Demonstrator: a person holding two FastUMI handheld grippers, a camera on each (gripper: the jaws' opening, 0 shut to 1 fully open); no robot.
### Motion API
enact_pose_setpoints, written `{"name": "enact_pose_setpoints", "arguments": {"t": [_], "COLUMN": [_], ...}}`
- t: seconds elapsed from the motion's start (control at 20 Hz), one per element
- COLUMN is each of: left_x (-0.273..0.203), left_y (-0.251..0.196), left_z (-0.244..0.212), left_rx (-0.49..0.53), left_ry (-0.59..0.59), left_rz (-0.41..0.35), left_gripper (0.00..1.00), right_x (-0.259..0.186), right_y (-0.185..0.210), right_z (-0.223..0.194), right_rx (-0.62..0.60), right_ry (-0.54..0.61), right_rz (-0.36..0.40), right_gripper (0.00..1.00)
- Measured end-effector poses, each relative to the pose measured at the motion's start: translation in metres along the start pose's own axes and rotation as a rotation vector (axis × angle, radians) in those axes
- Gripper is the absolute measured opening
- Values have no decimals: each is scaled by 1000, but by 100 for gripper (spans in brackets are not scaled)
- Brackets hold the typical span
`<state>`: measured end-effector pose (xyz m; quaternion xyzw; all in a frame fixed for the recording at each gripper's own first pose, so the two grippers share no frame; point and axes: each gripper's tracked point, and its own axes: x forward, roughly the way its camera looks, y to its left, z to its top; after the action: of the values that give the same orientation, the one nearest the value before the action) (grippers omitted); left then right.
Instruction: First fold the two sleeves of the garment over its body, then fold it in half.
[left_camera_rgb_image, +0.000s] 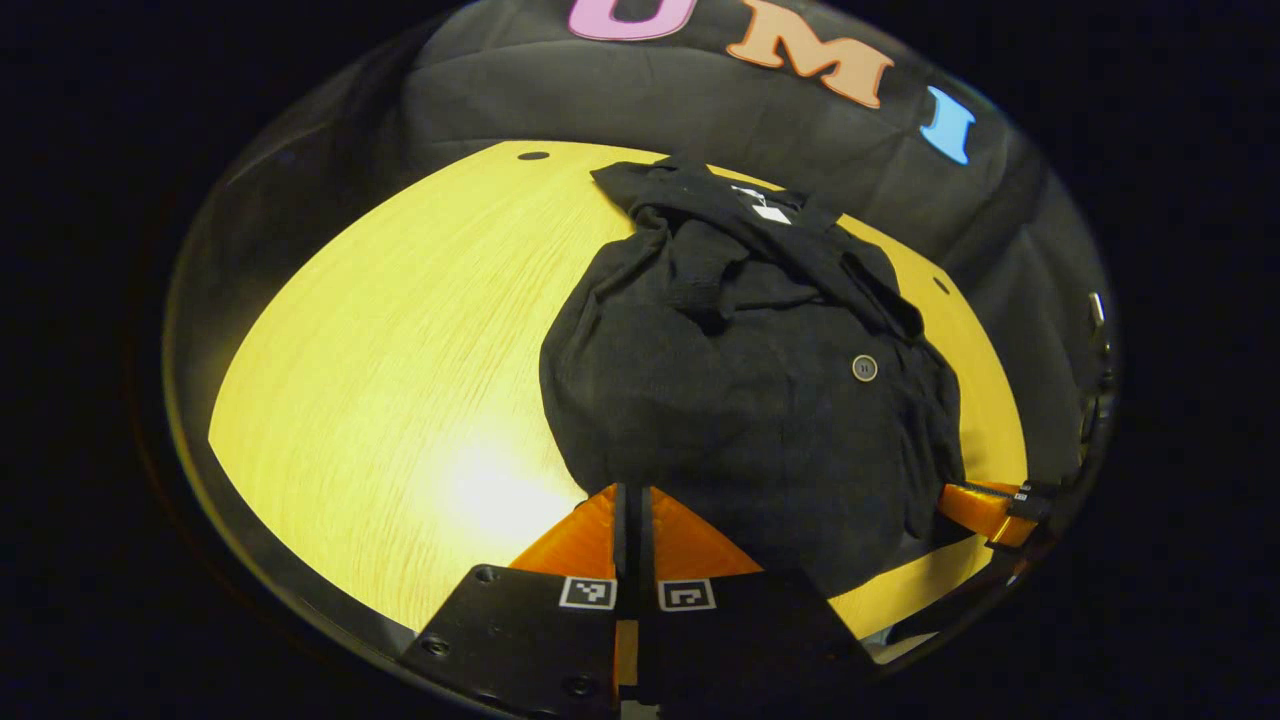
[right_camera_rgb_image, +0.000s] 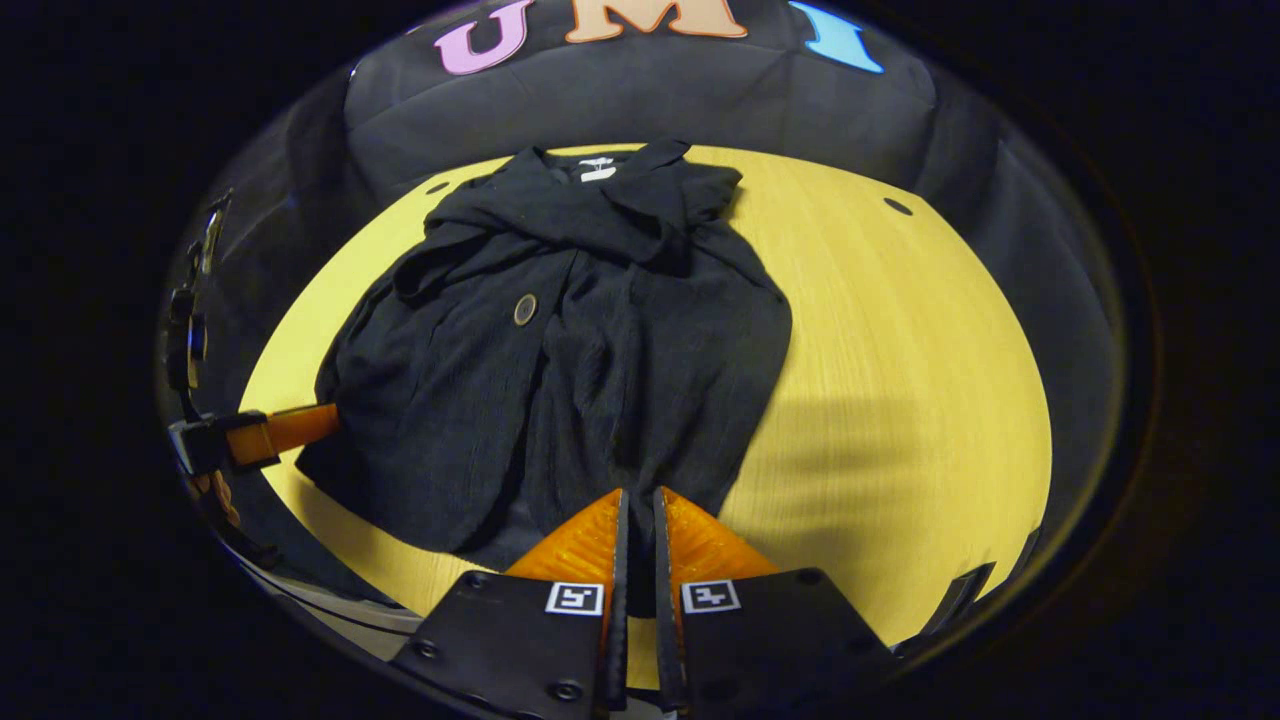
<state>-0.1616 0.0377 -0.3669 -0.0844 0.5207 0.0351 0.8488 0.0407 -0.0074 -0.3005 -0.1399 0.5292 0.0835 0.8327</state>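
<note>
Both the left gripper (left_camera_rgb_image: 634, 492) and right gripper (right_camera_rgb_image: 638, 495) have jaws pinched on the near hem of the black garment (right_camera_rgb_image: 560, 350) lying on the wooden surface (right_camera_rgb_image: 900, 380).

Bare yellow wooden tabletop (left_camera_rgb_image: 380, 380) lies open left of left jaws; crumpled black buttoned garment (left_camera_rgb_image: 740, 400) blocks straight ahead. Right of right jaws, tabletop open.

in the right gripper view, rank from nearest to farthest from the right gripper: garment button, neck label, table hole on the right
1. Button, mid-garment, ahead and left of the right gripper.
2. Table hole, far right on the table.
3. Neck label, at the collar, far edge; close to the hole's range.
</note>
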Motion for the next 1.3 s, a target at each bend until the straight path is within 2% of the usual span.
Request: {"name": "enact_pose_setpoints", "arguments": {"t": [0.15,0.3,0.5,0.65,0.7,1.0,1.1,1.15,1.25,1.3], "left_x": [-7,-18,-29,-19,-14,20,33,42,60,68], "left_y": [-6,-23,-47,-62,-64,-76,-75,-75,-72,-69], "left_z": [12,45,108,159,178,274,306,321,335,340], "left_rx": [-18,19,80,101,120,152,154,146,148,161], "left_ry": [-18,-82,-189,-247,-265,-336,-369,-383,-367,-360], "left_rz": [-25,-64,-120,-153,-154,-153,-134,-133,-119,-106], "left_gripper": [1,1,2,1,1,0,0,0,0,0], "right_x": [-7,-17,-32,-32,-28,3,18,28,45,51], "right_y": [0,3,7,4,1,-8,-11,-13,-15,-18], "right_z": [11,32,93,136,151,243,269,282,305,321], "right_rx": [-11,-40,-70,-112,-133,-157,-132,-110,-56,-23], "right_ry": [-27,-63,-172,-222,-230,-253,-234,-227,-211,-225], "right_rz": [3,10,22,23,16,32,45,54,67,64], "right_gripper": [14,14,14,12,14,14,10,14,14,10]}}
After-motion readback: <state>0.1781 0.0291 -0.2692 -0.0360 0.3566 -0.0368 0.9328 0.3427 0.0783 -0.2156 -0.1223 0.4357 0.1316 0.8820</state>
